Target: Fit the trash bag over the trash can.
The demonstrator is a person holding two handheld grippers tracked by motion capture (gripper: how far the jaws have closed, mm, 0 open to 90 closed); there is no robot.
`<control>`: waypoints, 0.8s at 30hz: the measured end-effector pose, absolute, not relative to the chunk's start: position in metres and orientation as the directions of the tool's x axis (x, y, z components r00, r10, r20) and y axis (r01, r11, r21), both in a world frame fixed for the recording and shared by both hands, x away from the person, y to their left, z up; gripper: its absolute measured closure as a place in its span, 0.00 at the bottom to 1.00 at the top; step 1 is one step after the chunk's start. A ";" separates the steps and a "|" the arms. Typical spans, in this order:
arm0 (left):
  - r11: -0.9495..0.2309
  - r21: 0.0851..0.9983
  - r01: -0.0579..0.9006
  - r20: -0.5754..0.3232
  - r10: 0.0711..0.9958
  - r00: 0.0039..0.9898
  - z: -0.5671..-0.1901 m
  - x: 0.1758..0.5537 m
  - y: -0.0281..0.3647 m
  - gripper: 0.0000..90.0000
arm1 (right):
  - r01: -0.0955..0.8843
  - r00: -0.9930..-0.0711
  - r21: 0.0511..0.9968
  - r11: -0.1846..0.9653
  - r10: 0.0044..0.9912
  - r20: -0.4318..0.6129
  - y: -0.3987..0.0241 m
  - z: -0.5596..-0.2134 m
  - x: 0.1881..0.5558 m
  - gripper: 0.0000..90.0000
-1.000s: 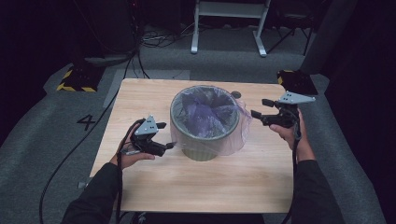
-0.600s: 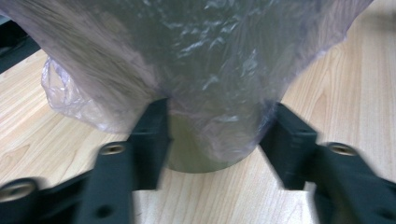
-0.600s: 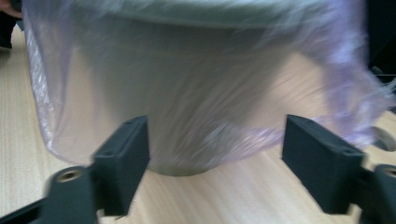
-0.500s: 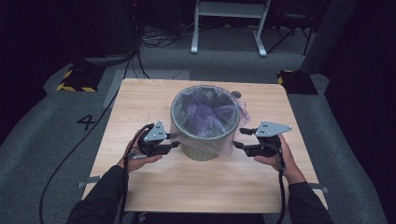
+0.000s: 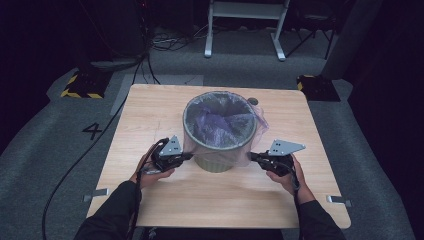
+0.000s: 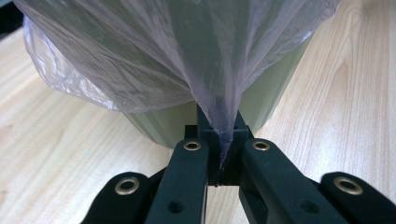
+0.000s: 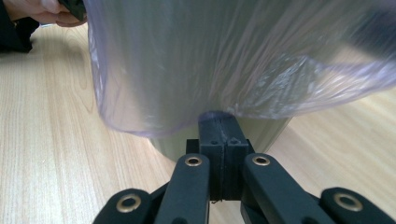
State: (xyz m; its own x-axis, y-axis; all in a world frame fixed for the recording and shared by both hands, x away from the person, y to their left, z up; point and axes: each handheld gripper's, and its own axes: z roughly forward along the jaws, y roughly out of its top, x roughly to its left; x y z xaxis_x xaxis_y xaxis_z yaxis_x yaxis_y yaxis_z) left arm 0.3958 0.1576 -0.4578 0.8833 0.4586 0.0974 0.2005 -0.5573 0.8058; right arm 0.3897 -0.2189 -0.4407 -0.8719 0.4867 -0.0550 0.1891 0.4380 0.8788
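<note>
A pale green ribbed bin (image 5: 216,161) stands in the middle of the wooden table (image 5: 150,115), lined with a thin purple plastic bag (image 5: 220,120) folded over its rim. My left gripper (image 5: 187,156) is low at the bin's left side, shut on a pinch of the bag's hanging edge (image 6: 219,130). In the left gripper view the film (image 6: 154,56) stretches taut up from my left gripper (image 6: 219,142). My right gripper (image 5: 253,156) sits low at the bin's right side. In the right gripper view my right gripper (image 7: 222,133) is shut on the bag's lower hem (image 7: 210,60).
A small dark disc (image 5: 253,101) lies on the table behind the bin. Past the table are grey floor, a black cable (image 5: 75,170), a yellow-striped block (image 5: 80,85) and a metal stand (image 5: 245,25). The other hand (image 7: 46,11) shows beyond the bin in the right gripper view.
Both grippers came down and in toward the bin's lower sides. The right one dropped from rim height at the far right, drawing the bag's overhang down the bin's wall.
</note>
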 end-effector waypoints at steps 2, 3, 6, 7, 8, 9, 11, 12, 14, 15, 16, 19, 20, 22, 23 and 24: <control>-0.559 0.803 0.206 0.095 0.462 0.882 -0.461 0.396 0.158 1.00 | 0.202 -0.869 0.878 0.433 0.493 -0.044 -0.220 -0.447 0.389 1.00; -0.555 0.805 0.210 0.091 0.465 0.881 -0.463 0.395 0.159 1.00 | 0.214 -0.870 0.875 0.434 0.493 -0.031 -0.221 -0.449 0.389 1.00; -0.538 0.814 0.219 0.080 0.477 0.875 -0.464 0.392 0.162 0.90 | 0.225 -0.865 0.872 0.435 0.500 -0.026 -0.224 -0.454 0.387 1.00; -0.530 0.821 0.213 0.073 0.468 0.881 -0.465 0.390 0.164 0.89 | 0.230 -0.863 0.873 0.430 0.505 -0.022 -0.225 -0.454 0.386 1.00; -0.529 0.821 0.217 0.068 0.467 0.882 -0.465 0.388 0.165 0.85 | 0.231 -0.859 0.877 0.422 0.511 -0.019 -0.227 -0.454 0.385 0.95; -0.526 0.823 0.215 0.079 0.481 0.873 -0.465 0.385 0.166 0.79 | 0.235 -0.851 0.878 0.416 0.525 -0.021 -0.229 -0.454 0.384 0.87; -0.525 0.819 0.233 0.078 0.503 0.861 -0.465 0.380 0.169 0.59 | 0.246 -0.848 0.876 0.414 0.530 -0.013 -0.235 -0.454 0.381 0.72; -0.524 0.818 0.238 0.072 0.504 0.861 -0.466 0.377 0.170 0.55 | 0.247 -0.846 0.877 0.413 0.534 -0.013 -0.237 -0.453 0.380 0.67; -0.532 0.800 0.277 0.052 0.521 0.852 -0.468 0.371 0.172 0.36 | 0.263 -0.832 0.875 0.407 0.554 -0.008 -0.243 -0.452 0.378 0.52; -0.540 0.786 0.302 0.049 0.541 0.839 -0.470 0.367 0.173 0.29 | 0.269 -0.828 0.871 0.412 0.560 -0.009 -0.246 -0.451 0.377 0.48; -0.545 0.779 0.308 0.050 0.544 0.837 -0.472 0.364 0.174 0.23 | 0.274 -0.817 0.867 0.417 0.577 -0.019 -0.249 -0.450 0.375 0.40; -0.561 0.757 0.335 0.035 0.547 0.836 -0.479 0.351 0.178 0.17 | 0.285 -0.800 0.870 0.403 0.600 -0.016 -0.257 -0.447 0.370 0.29; -0.566 0.749 0.345 0.038 0.556 0.830 -0.480 0.347 0.179 0.18 | 0.282 -0.795 0.875 0.393 0.606 -0.016 -0.259 -0.445 0.368 0.27; -0.575 0.740 0.348 0.043 0.557 0.830 -0.484 0.338 0.182 0.18 | 0.279 -0.787 0.886 0.370 0.616 -0.010 -0.265 -0.439 0.363 0.26; -0.580 0.738 0.344 0.047 0.552 0.832 -0.485 0.334 0.184 0.17 | 0.280 -0.778 0.887 0.368 0.628 -0.015 -0.267 -0.436 0.361 0.24; -0.584 0.737 0.341 0.056 0.556 0.829 -0.486 0.330 0.185 0.17 | 0.278 -0.771 0.886 0.372 0.636 -0.025 -0.269 -0.431 0.359 0.23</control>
State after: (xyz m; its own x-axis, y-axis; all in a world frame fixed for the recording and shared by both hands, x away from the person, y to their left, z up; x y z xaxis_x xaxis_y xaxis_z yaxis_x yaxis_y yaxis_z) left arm 0.3304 0.1853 -0.4863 0.8295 0.5557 0.0559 0.3412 -0.5835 0.7369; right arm 0.3590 -0.2692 -0.4313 -0.7712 0.6361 -0.0249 0.2779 0.3717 0.8858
